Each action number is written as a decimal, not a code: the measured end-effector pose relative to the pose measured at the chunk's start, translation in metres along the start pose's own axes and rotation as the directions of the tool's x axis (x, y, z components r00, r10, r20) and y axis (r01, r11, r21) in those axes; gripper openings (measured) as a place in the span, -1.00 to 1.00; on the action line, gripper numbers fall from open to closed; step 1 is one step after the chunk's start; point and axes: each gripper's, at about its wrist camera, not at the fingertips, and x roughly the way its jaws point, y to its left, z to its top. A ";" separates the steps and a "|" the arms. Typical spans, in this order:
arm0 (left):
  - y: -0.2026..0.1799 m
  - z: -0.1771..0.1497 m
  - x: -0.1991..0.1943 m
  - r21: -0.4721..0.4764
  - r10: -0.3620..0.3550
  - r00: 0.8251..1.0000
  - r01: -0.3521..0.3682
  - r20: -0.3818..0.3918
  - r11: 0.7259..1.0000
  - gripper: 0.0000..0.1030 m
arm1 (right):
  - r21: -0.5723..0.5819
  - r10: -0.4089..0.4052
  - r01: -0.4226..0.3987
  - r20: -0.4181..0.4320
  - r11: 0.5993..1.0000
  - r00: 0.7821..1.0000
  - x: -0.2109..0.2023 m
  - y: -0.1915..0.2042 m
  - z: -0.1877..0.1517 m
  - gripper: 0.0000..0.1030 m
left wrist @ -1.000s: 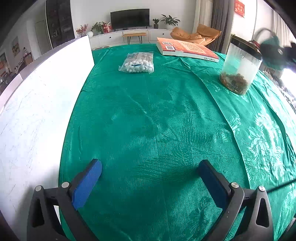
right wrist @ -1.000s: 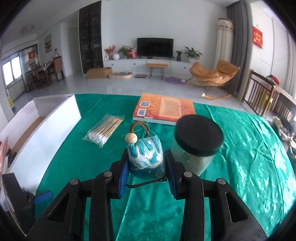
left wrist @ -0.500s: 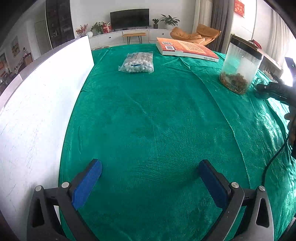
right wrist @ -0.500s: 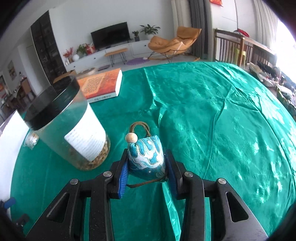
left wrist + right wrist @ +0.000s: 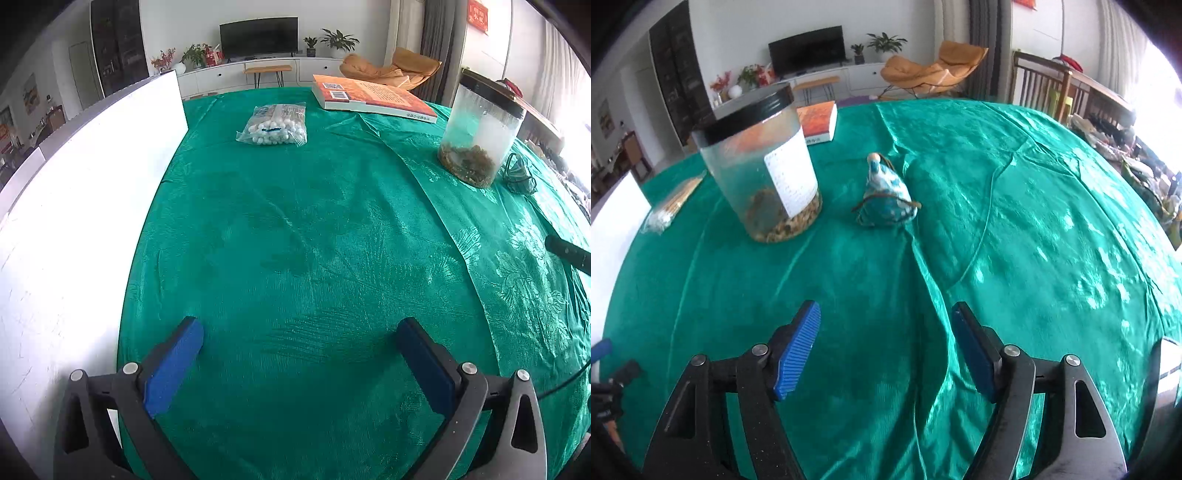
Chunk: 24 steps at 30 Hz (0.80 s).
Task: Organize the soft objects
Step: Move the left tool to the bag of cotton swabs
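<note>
A small blue-and-white fabric pouch (image 5: 886, 199) with a brown cord and a bead lies on the green tablecloth, just right of the clear jar (image 5: 764, 166). My right gripper (image 5: 886, 347) is open and empty, drawn back from the pouch. The pouch shows dimly in the left wrist view (image 5: 519, 177) beside the jar (image 5: 480, 129). A bag of cotton swabs (image 5: 275, 125) lies at the far middle. My left gripper (image 5: 303, 362) is open and empty above bare cloth.
A white box wall (image 5: 74, 206) runs along the table's left side. An orange book (image 5: 373, 98) lies at the far edge. The cloth (image 5: 923, 280) has a raised fold running toward the right gripper. A wooden railing (image 5: 1052, 92) stands beyond the table's right.
My right gripper let go of the pouch beside the jar, opened, and pulled back. The left gripper has not moved.
</note>
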 end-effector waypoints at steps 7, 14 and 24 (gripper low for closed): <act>0.000 0.000 0.000 0.000 0.001 1.000 -0.001 0.000 1.000 1.00 | -0.022 -0.052 0.052 -0.007 0.998 0.999 -0.007 0.008 -0.026 0.48; 0.000 0.000 0.000 0.001 0.001 1.000 -0.001 0.000 1.000 1.00 | -0.013 -0.053 0.053 -0.017 0.998 0.998 -0.003 0.004 -0.027 0.62; 0.001 0.022 0.009 -0.064 -0.001 0.989 -0.009 -0.148 0.998 1.00 | -0.008 -0.046 0.046 -0.020 0.999 0.999 -0.004 0.004 -0.029 0.66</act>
